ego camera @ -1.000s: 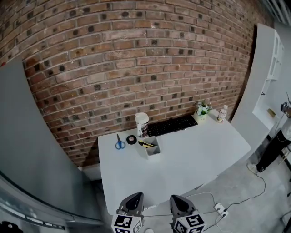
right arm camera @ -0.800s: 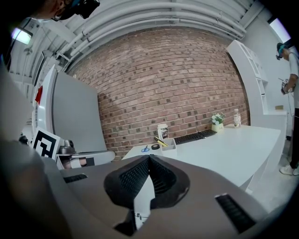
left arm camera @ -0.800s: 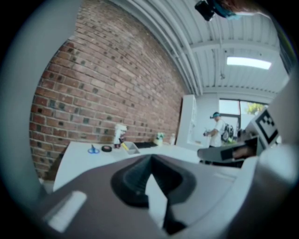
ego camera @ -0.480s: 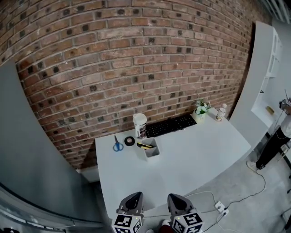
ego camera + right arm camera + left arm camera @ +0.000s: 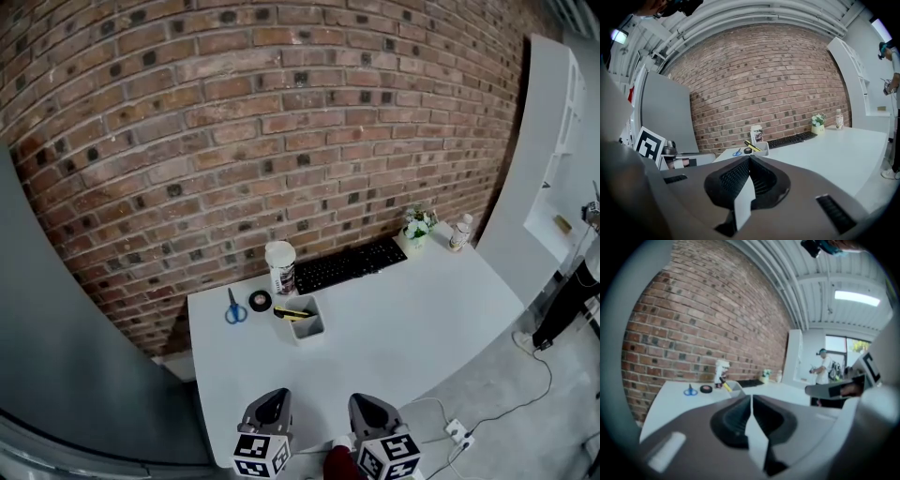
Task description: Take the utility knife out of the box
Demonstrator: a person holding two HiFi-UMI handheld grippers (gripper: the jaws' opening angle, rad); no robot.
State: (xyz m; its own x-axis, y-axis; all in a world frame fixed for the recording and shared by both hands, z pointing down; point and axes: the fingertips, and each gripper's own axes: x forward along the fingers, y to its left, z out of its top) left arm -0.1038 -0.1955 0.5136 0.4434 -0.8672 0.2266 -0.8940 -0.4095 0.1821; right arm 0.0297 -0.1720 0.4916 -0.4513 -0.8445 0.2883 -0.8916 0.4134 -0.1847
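so, how far along is it?

not begun. utility knife (image 5: pixel 292 312) lies in the box (image 5: pixel 315 329), toward the back of the table (image 5: pixel 403 319). left gripper (image 5: pixel 271 401) and right gripper (image 5: pixel 368 404) are both clenched on nothing, well apart from it. approach, grasp and lift-out remain.

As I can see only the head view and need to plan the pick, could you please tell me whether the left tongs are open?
Observer: No, the left tongs are shut, with nothing between them.
Operator: And the right ones?
Observer: The right tongs are shut and empty too.
Operator: Does the knife rise above the box?
Observer: Yes, seen from the side, the yellow utility knife leans out above the rim of the box.
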